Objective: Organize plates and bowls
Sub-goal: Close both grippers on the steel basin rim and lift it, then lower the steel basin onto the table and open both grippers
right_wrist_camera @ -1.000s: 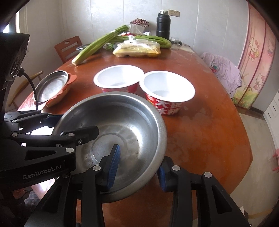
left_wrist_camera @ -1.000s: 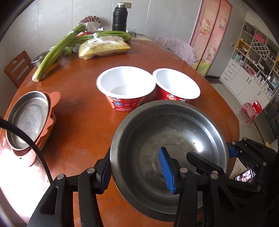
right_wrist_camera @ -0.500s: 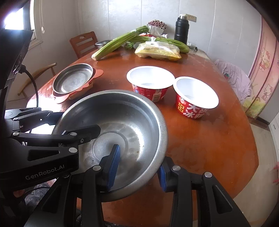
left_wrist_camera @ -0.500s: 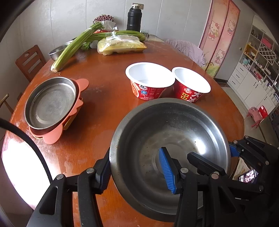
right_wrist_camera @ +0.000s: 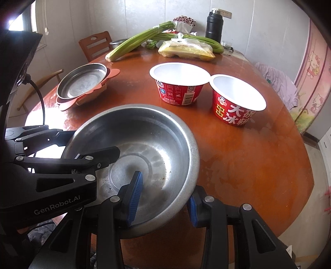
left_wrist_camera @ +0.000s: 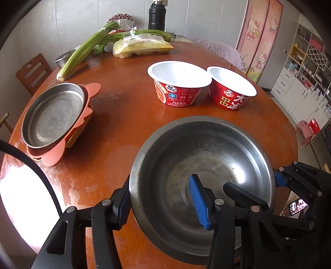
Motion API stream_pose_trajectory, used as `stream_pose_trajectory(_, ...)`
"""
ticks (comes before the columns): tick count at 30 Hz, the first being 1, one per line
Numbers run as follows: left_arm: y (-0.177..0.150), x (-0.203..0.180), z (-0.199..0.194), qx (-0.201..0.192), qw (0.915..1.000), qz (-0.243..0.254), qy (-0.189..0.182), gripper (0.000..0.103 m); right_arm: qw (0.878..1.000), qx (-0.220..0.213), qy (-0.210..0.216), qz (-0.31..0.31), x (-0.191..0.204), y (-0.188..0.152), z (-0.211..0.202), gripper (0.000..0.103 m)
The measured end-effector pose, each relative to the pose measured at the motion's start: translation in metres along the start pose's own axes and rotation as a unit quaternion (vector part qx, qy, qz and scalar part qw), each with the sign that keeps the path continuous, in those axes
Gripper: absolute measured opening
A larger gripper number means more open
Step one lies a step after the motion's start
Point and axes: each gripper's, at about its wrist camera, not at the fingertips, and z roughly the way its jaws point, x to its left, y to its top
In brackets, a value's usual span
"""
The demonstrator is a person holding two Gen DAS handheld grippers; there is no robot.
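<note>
A large steel bowl (left_wrist_camera: pixel 206 149) (right_wrist_camera: pixel 144 132) hangs between both grippers over the near part of the round wooden table (left_wrist_camera: pixel 124 115). My left gripper (left_wrist_camera: pixel 160 203) is shut on its left rim, one pad outside and one blue pad inside. My right gripper (right_wrist_camera: pixel 163 200) is shut on the right rim in the same way. Two empty red paper bowls (left_wrist_camera: pixel 178 87) (left_wrist_camera: pixel 231 91) stand side by side beyond it. At the left, a flat steel plate (left_wrist_camera: pixel 53 115) (right_wrist_camera: pixel 82 82) lies on stacked pink plates (left_wrist_camera: pixel 53 157).
At the back of the table lie celery stalks (left_wrist_camera: pixel 82 53), a bag of corn (left_wrist_camera: pixel 142 46), a black flask (left_wrist_camera: pixel 156 16) and a small steel bowl (left_wrist_camera: pixel 62 60). A wooden chair (left_wrist_camera: pixel 31 72) stands at the left. Bare tabletop shows between the held bowl and the plate stack.
Both grippers have drawn back with the steel bowl, away from the two red bowls and toward the table's near edge. The plate stack has come fully into view. Both grips look unchanged.
</note>
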Motion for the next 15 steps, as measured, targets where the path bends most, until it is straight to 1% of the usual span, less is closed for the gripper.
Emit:
stream_pose_trajectory(6,0.004,-0.001,0.003,-0.002,0.9999,0.010,-0.011,0.055,1.000,0.002,0.009,0.003,-0.008,0.001,0.005,0.042)
stream_pose_trajectory(11,0.009,-0.003,0.004,0.000,0.9997,0.011,-0.021,0.056,1.000,0.004,0.025,0.006,-0.016,0.003,0.006,0.043)
stream_pose_trajectory(13,0.010,-0.001,0.004,-0.001,0.9996,0.008,-0.025,0.057,0.999,-0.001,0.035,0.007,-0.018,0.004,0.005,0.043)
stream_pose_trajectory(15,0.011,0.000,0.002,-0.005,0.9998,0.006,-0.020,0.059,0.999,-0.009,0.038,0.005,-0.019,0.004,0.003,0.044)
